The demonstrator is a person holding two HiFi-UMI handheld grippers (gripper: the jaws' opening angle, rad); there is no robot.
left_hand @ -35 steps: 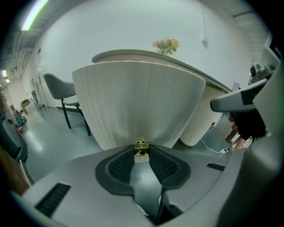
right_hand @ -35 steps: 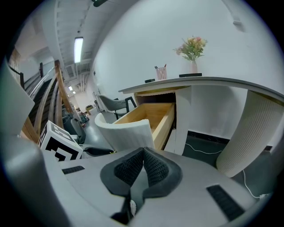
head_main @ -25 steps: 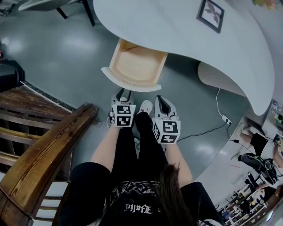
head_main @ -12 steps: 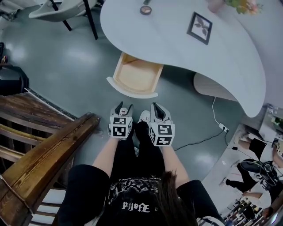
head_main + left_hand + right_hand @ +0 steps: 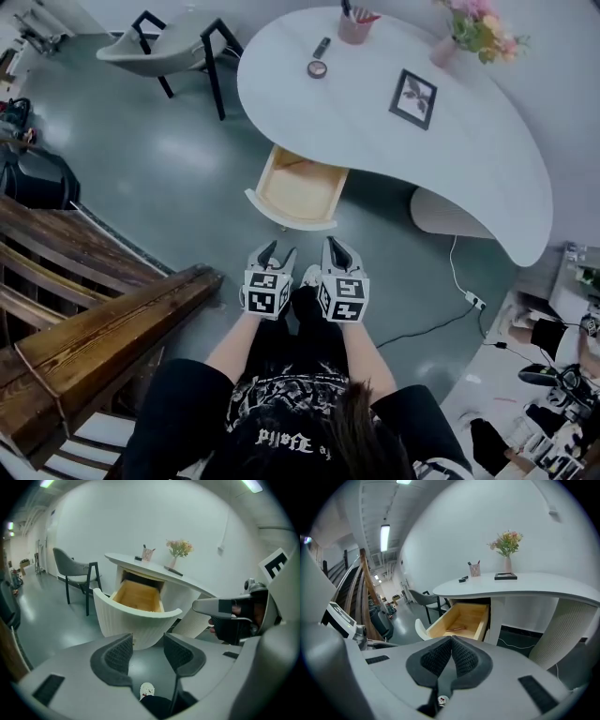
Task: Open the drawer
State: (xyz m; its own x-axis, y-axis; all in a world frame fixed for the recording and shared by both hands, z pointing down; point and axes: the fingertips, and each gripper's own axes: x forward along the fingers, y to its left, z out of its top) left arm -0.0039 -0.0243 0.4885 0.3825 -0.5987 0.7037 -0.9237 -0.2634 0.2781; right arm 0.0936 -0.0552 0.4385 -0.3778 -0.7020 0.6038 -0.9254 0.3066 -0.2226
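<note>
drawer (image 5: 298,192), where is it?
– pulled well out from under the curved white desk (image 5: 469,150). its pale wooden inside shows and its rounded white front faces the person. a thin reddish thing (image 5: 457,629) lies inside; what it is cannot be told.

and the left gripper (image 5: 277,251)?
– held apart from the drawer, out in front of the person. its jaws have just been opening and stand wide apart. nothing is between the ribbed pads (image 5: 118,652); only the grey floor (image 5: 141,122) and a white shoe (image 5: 146,689) show beyond them.

the right gripper (image 5: 336,246)?
– just beside the left one, also clear of the drawer. its two pads are pressed together and hold nothing.
</note>
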